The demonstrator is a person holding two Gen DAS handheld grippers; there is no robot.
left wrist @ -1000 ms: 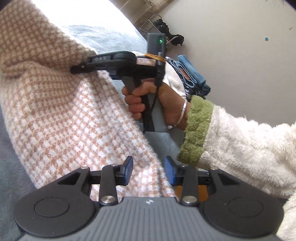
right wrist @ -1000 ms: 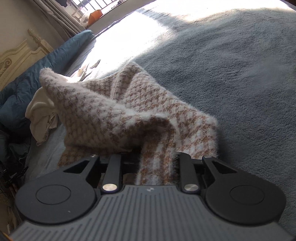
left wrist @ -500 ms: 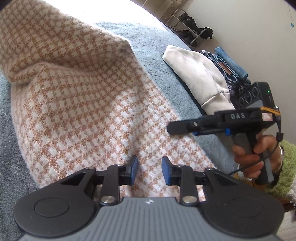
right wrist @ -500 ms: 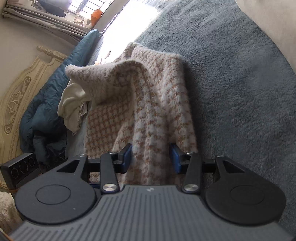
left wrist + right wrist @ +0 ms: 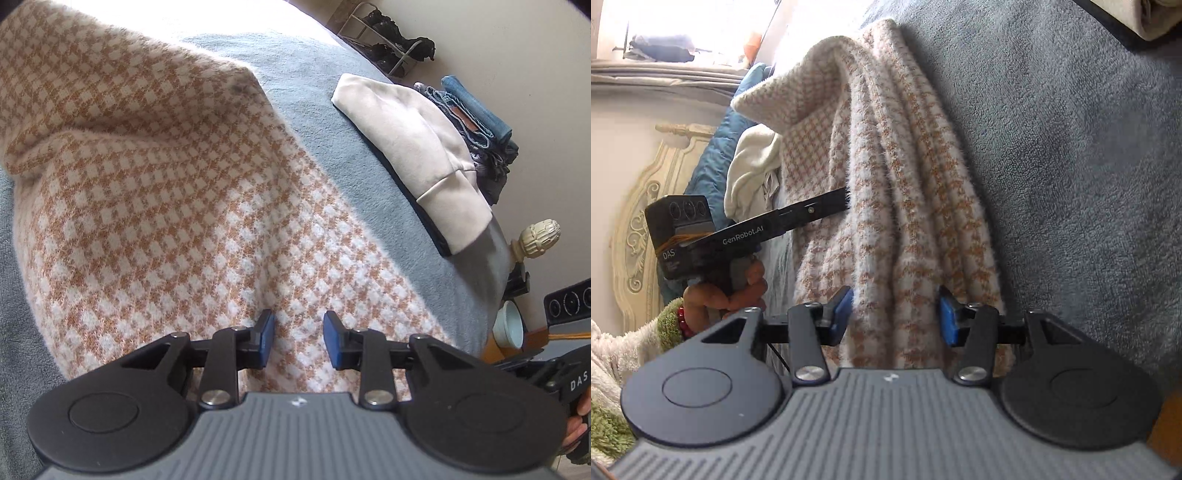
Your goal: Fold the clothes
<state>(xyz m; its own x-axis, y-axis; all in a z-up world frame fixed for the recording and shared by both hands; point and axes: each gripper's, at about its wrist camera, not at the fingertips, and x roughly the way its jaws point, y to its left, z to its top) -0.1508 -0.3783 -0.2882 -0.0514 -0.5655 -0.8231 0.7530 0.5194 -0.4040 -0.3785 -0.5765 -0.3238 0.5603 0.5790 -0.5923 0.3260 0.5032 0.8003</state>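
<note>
Between the blue pads of the right gripper, whose jaws are opening with no pad pressing cloth, lies one houndstooth sweater, tan and cream, fuzzy, bunched in long ridges running away from the claw over the grey-blue blanket. Left of it, the left gripper stands narrowly parted just over the same knit, gripping nothing; from there the sweater spreads ahead with one raised fold at the far left. Beyond its right edge lie one folded cream garment and a small stack of jeans. Two hands hold the two claws; the left hand shows a green cuff.
</note>
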